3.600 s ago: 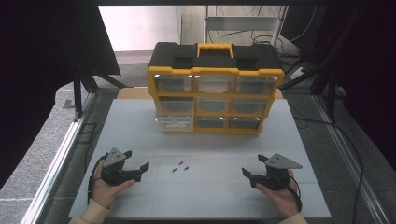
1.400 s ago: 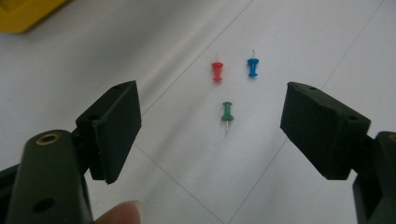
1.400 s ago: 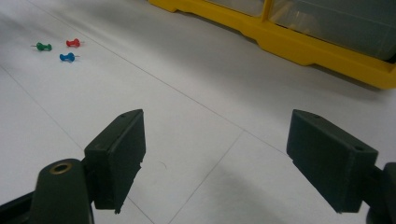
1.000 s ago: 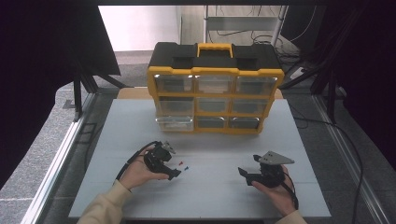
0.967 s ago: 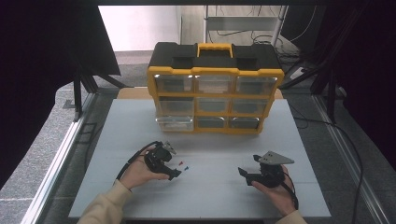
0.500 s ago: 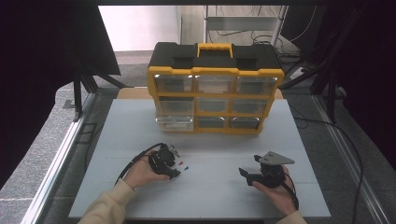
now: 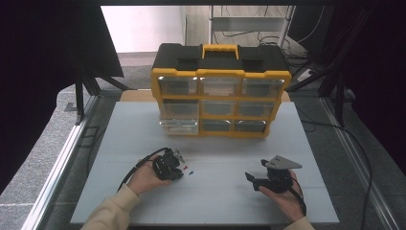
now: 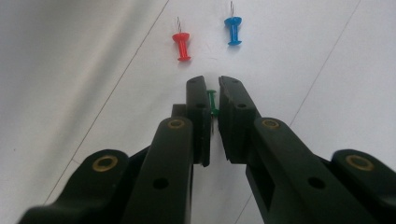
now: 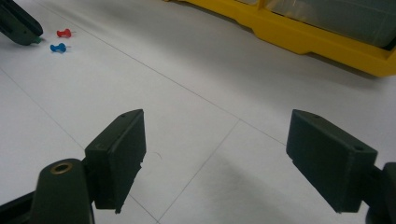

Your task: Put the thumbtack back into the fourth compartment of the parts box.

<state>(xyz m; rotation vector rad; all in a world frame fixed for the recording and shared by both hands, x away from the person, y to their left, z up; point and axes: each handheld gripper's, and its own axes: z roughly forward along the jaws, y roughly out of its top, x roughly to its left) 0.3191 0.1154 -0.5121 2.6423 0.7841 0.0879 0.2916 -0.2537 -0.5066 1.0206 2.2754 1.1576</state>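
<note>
left jaws: left gripper [image 8: 211, 86] nearly closed around green push pin [image 8: 213, 100], pin sits in the narrow gap, looks pinched or just about to be; pin low at the table [image 7: 143, 129], lift not evident
right jaws: right gripper [image 9: 215, 154] spread wide, holding nothing, hovers over bare table, well apart from the pins
other pins: red push pin [image 8: 181, 45] and blue push pin [image 8: 232, 29] lie loose just ahead of the left jaws
organizer: yellow drawer organizer [image 7: 221, 93] at table's far side, drawers look shut
progress: early; first pin being grabbed, none put away, two pins left
</note>
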